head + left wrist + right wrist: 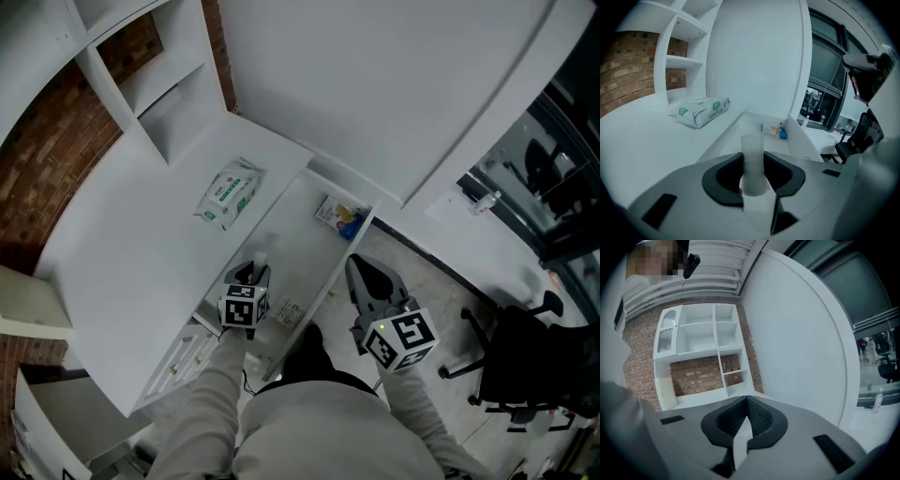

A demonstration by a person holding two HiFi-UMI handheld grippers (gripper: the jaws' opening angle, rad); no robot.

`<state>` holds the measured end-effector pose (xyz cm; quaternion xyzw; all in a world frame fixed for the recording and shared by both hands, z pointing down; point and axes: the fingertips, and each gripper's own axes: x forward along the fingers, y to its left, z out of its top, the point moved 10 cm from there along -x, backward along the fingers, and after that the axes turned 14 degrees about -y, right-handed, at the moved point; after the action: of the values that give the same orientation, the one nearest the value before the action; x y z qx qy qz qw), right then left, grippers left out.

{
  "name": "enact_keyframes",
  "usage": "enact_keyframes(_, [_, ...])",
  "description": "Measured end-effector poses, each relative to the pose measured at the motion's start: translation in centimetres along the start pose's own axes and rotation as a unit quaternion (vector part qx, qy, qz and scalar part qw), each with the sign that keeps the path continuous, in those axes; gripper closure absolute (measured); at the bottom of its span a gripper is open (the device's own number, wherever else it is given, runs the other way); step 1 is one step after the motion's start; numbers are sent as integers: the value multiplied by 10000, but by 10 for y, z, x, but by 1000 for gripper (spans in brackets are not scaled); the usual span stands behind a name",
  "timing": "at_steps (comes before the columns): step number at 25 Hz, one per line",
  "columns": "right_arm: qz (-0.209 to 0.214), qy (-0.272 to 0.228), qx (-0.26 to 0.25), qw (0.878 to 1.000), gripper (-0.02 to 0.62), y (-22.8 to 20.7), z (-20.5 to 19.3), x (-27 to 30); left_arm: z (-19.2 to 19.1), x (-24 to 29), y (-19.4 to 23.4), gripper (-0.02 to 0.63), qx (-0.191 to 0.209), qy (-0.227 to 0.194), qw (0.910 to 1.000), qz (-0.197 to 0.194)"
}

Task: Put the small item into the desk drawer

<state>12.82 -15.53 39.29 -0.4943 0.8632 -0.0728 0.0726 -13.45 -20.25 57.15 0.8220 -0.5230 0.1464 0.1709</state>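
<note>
Holding a pale, translucent tube [753, 161] upright, the left gripper [752, 157] clamps it; the right gripper's [746, 401] fingers [763, 420] touch, empty

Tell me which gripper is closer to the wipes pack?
Left. The left gripper is over the drawer, beside the desk with the wipes pack. The right gripper is beyond the drawer's other side, farther off.

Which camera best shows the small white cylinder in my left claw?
The left gripper view: the small white cylinder sits large and centered, clamped in the left claw. The head view shows only its tip. The right gripper view misses it.
</note>
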Motion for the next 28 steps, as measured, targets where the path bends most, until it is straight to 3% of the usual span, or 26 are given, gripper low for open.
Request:
enact_keyframes(7, [-12, 51, -2, 10000, 568, 0, -1, 3, -27, 15, 5, 463, 22, 620, 9981, -62])
enact_keyframes(19, [-67, 128, 34, 9999, 568, 4, -6, 4, -58, 27, 14, 463, -120, 1341, 9909, -85])
enact_keyframes(28, [-100, 196, 21, 9998, 568, 6, -10, 6, -75, 27, 19, 463, -296, 1944, 9804, 87])
